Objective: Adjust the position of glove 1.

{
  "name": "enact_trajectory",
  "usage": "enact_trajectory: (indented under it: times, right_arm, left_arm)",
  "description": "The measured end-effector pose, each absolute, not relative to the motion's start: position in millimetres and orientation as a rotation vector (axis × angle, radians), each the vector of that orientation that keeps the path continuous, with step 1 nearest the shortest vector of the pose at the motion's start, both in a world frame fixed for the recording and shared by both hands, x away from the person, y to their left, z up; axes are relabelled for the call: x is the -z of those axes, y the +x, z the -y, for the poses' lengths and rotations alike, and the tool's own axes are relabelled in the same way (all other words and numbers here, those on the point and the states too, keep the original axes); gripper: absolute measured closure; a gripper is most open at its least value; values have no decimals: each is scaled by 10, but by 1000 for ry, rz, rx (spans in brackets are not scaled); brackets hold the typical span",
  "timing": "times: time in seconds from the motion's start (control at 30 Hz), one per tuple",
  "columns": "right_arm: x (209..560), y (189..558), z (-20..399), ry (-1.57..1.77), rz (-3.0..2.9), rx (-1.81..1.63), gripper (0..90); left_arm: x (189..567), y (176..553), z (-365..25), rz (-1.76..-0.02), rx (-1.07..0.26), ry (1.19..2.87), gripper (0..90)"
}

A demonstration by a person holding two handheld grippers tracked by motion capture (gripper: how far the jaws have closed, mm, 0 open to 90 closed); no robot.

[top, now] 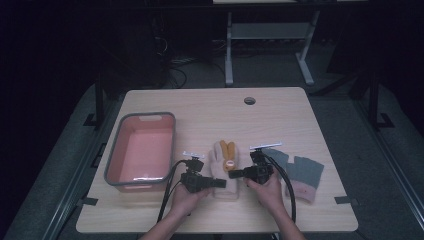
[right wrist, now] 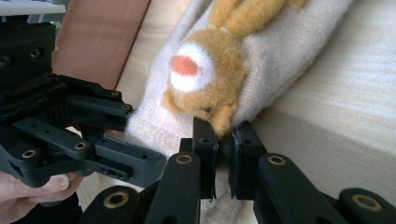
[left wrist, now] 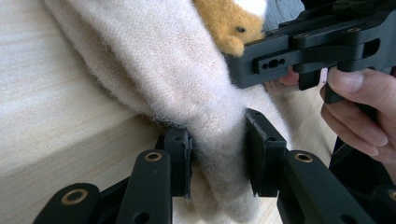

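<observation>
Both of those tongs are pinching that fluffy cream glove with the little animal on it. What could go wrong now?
The left tongs pinch a thick bunch of the cream glove, while the right tongs hold just a thin edge by the orange animal patch, so that side might slip free when lifted. Pulling apart could stretch the knit. The tongs also sit close together and could bump.

- The cream glove (top: 222,170) is lying partly under both grippers in the high view, its near cuff covered.
- The grey glove (top: 300,172) is sitting to the right with its left edge hidden behind the right gripper (top: 240,174) and cable.
- The glove's fingertips are running off the top edge in the right gripper view.
- The person's forearms are leaving the near edge.
</observation>
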State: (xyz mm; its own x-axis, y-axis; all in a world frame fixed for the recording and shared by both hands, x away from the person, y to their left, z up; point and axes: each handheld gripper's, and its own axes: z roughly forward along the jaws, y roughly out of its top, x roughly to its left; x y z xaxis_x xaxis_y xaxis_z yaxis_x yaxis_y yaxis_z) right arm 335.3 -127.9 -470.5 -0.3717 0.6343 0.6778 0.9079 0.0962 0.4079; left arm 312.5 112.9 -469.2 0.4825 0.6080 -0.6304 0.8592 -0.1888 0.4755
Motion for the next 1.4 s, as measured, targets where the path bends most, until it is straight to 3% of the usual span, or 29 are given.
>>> enact_trajectory:
  times: [1.4]
  right_arm:
    - [4194,3343,1168,-1423,2079,1254,837]
  left_arm:
    - [4202,3101,-1343,-1125,311,1889,661]
